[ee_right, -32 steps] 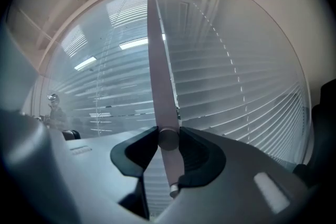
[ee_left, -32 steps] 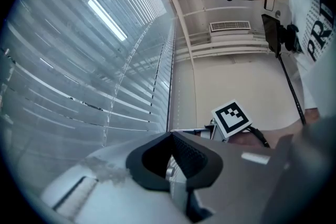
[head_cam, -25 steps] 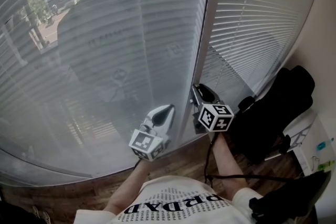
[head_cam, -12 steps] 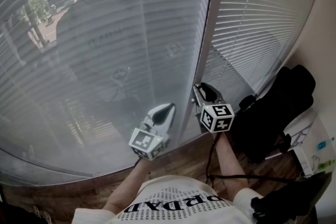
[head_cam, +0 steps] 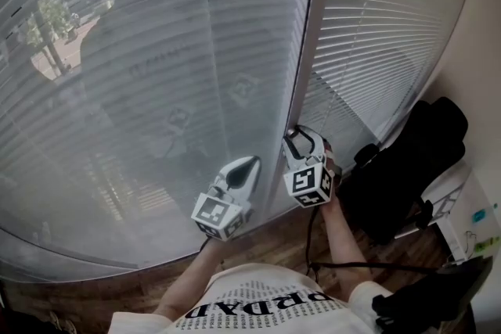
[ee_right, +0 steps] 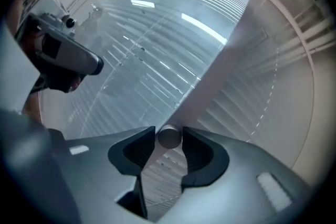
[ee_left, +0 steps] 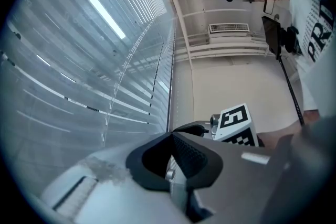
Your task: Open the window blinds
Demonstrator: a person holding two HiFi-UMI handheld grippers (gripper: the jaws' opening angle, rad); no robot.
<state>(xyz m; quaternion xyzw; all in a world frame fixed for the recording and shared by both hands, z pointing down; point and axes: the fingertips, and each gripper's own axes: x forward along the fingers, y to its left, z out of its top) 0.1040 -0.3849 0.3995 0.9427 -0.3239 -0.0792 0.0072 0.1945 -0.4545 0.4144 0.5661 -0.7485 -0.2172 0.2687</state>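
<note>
Window blinds (head_cam: 156, 74) ahead; upside-down "PRDAD" lettering on white shirt (head_cam: 258, 317).

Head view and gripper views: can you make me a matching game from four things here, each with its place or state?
Things:
1 left gripper
2 right gripper
3 wand
4 black bag

Places or states:
A by the wall at the right
B jaws together, empty
C between two jaws, round end showing
D jaws apart

Pairs: 1-B, 2-D, 3-C, 4-A.

The right gripper's jaws have just been opening, with the wand between them.
</note>
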